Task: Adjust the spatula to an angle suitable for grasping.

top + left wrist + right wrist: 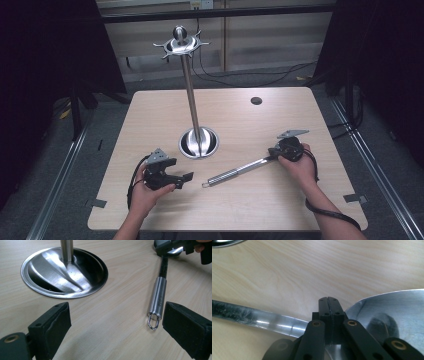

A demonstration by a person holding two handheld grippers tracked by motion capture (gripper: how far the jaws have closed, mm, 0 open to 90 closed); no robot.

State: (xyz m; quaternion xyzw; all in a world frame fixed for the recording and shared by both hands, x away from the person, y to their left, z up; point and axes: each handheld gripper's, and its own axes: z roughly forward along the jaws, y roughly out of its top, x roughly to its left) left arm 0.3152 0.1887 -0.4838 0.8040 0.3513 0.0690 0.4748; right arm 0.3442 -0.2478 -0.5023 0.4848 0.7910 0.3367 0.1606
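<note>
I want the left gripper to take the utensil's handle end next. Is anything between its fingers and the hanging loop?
Nothing visible. Bare table lies between the open left gripper and the utensil; its loop sits beside one finger. The rack base is off to the side.

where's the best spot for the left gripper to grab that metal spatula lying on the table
Probably the round steel handle, just above its hanging loop. The spatula lies flat with that end pointing at the open left gripper, while the right gripper is shut at the blade end. Come from above, jaws straddling the handle crosswise; it is thick and straight there, and the stand's base sits clear.
</note>
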